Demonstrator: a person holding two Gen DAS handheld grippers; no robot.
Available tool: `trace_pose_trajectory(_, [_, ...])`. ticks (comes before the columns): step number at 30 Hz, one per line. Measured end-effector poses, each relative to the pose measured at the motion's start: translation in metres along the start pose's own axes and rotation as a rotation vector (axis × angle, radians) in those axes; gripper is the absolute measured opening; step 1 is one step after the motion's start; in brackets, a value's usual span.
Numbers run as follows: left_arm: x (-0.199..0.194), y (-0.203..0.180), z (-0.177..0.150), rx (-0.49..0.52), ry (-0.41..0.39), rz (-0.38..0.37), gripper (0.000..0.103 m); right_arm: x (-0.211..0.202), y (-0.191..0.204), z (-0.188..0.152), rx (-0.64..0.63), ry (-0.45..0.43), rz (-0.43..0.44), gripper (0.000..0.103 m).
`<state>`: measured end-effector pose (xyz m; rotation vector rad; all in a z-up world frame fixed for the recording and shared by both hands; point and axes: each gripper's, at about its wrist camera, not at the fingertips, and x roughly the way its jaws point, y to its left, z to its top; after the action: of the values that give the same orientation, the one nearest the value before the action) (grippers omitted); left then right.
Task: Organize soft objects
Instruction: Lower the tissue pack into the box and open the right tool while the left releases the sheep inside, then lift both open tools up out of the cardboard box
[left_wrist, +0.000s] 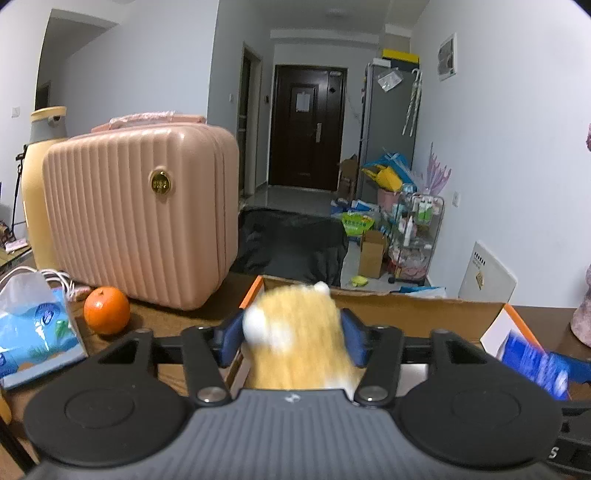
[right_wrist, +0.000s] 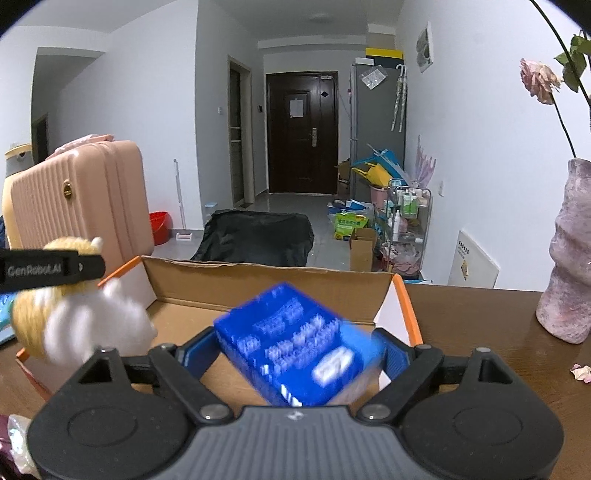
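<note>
A yellow and white plush toy (left_wrist: 295, 332) sits between the blue pads of my left gripper (left_wrist: 291, 334), over the left end of an open cardboard box (left_wrist: 406, 301). The toy is smeared while the fingers are sharp, so the pads do not hold it. In the right wrist view the plush toy (right_wrist: 88, 317) hangs under a left finger (right_wrist: 51, 267). A blue packet with white print (right_wrist: 295, 343) lies tilted and blurred between the pads of my right gripper (right_wrist: 291, 352), with gaps on both sides, above the cardboard box (right_wrist: 258, 273).
A pink ribbed suitcase (left_wrist: 140, 218) stands on the brown table (right_wrist: 480, 332) left of the box, with an orange (left_wrist: 106, 310) and a blue plastic pack (left_wrist: 33, 332) in front of it. A mottled vase (right_wrist: 569, 258) with a rose stands to the right.
</note>
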<state>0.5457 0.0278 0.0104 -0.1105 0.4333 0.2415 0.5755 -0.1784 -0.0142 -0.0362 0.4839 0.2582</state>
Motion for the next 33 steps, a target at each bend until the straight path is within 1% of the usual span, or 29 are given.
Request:
trace_pose_trajectory(1, [0.000,0.001,0.000,-0.005,0.005,0.001,0.084,0.000,-0.001,0.001,0.008,-0.002,-0.002,0.099])
trace_pose_trajectory(2, [-0.001,0.001,-0.001,-0.009,0.004,0.000,0.098,-0.001,-0.002,0.001,0.013,-0.004,-0.003,0.103])
trace_pose_trajectory(3, [-0.003,0.002,-0.001,-0.012,-0.004,0.006,0.100,-0.002,-0.004,0.002,0.021,-0.007,-0.004,0.103])
trace_pose_trajectory(6, [-0.008,0.001,-0.001,0.001,-0.037,0.034,0.101,-0.003,-0.006,0.003,0.032,-0.010,-0.013,0.103])
trace_pose_trajectory(9, [-0.010,0.001,-0.001,0.000,-0.031,0.021,0.101,-0.002,-0.007,0.003,0.035,-0.005,-0.019,0.103])
trace_pose_trajectory(24, [-0.013,-0.001,-0.001,0.006,-0.020,0.019,0.103,-0.005,-0.006,0.006,0.032,0.001,-0.039,0.103])
trace_pose_trajectory(33, [-0.028,0.002,0.001,0.001,-0.040,0.001,0.103,-0.023,-0.007,0.010,0.028,-0.028,-0.050,0.103])
